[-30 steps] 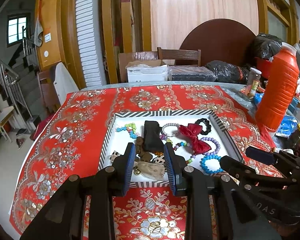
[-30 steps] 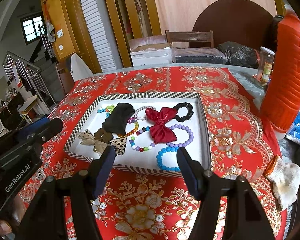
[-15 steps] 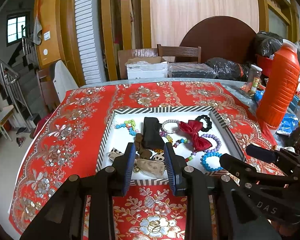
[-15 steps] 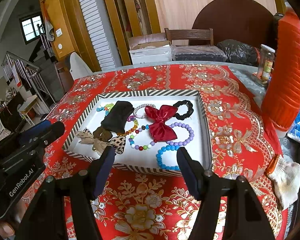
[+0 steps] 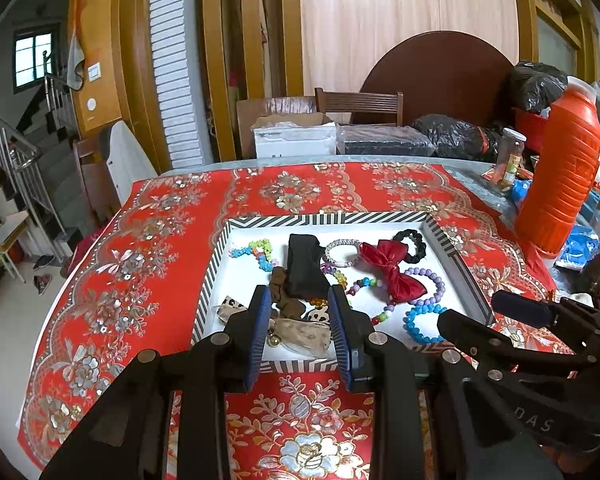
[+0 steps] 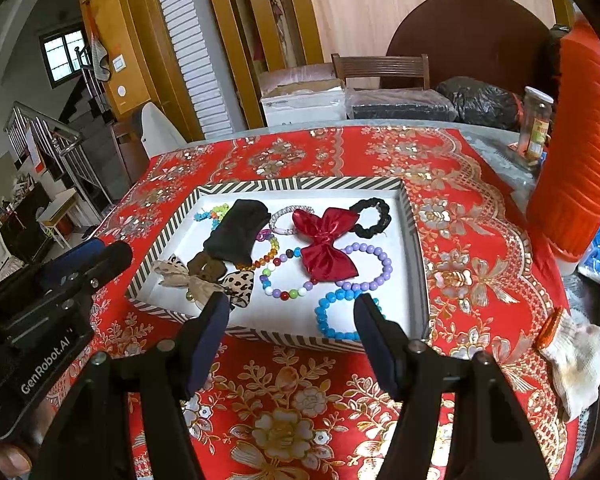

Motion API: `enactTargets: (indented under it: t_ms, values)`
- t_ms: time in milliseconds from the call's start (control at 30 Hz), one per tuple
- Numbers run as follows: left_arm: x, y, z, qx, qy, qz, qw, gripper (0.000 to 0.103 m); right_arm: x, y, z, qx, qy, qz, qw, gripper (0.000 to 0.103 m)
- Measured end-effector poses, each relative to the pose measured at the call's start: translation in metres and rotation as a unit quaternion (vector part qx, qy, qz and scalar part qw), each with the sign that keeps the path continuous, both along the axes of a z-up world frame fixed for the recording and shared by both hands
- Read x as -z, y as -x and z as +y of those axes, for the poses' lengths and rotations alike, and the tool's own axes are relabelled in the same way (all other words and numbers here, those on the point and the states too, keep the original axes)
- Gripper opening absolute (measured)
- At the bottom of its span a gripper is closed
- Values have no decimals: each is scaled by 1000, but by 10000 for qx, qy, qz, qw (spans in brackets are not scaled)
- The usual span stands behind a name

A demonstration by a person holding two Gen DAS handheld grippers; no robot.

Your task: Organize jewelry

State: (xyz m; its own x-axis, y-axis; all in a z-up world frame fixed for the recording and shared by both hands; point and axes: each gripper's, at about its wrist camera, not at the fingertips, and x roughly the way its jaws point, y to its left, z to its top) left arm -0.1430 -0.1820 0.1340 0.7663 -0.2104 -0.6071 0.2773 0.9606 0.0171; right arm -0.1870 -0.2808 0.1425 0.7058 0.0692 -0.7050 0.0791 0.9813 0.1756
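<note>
Jewelry lies loose in a shallow striped tray [image 6: 414,236] with a white floor, set on the red floral tablecloth [image 6: 472,248] that covers the desk. Going from the left of the tray: a beige bow with a small bell [image 6: 188,280] sits at the near left corner, touching a leopard-print bow [image 6: 240,282] just to its right, and a brown scrunchie [image 6: 208,267] lies just behind them. At the far left is a multicoloured chunky bead bracelet [image 6: 214,213], partly under a black fabric pouch [image 6: 238,232] that lies tilted across the scrunchie. Right of the pouch come a white rope bracelet [image 6: 284,218] at the far side, an amber bead strand [image 6: 260,258], and a bracelet of mixed coloured beads [image 6: 284,280] nearer. A red satin bow [image 6: 326,246] occupies the middle, overlapping the white bracelet and a purple bead bracelet [image 6: 374,266]. A black scrunchie [image 6: 374,218] lies at the far right, touching the bow's upper wing. A blue bead bracelet [image 6: 332,316] rests at the near edge, touching the purple one.

The left gripper [image 5: 299,330] hovers over the tray's near left corner, its jaws narrowly parted with the beige bow seen between them, gripping nothing. The right gripper [image 6: 288,326] hangs above the tray's near rim, jaws spread wide and empty.

On the desk right of the tray stand an orange plastic bottle [image 5: 562,176] and, farther back, a glass jar [image 6: 536,124]; a soiled white glove [image 6: 576,356] lies near the right edge.
</note>
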Motion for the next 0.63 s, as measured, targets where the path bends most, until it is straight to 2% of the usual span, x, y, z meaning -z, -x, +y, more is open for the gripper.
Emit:
enactTargets:
  t_ms: [633]
  values:
    - [7, -7, -1, 77, 117, 114, 9998, 28, 7, -3, -2, -31, -13, 54, 10000, 68]
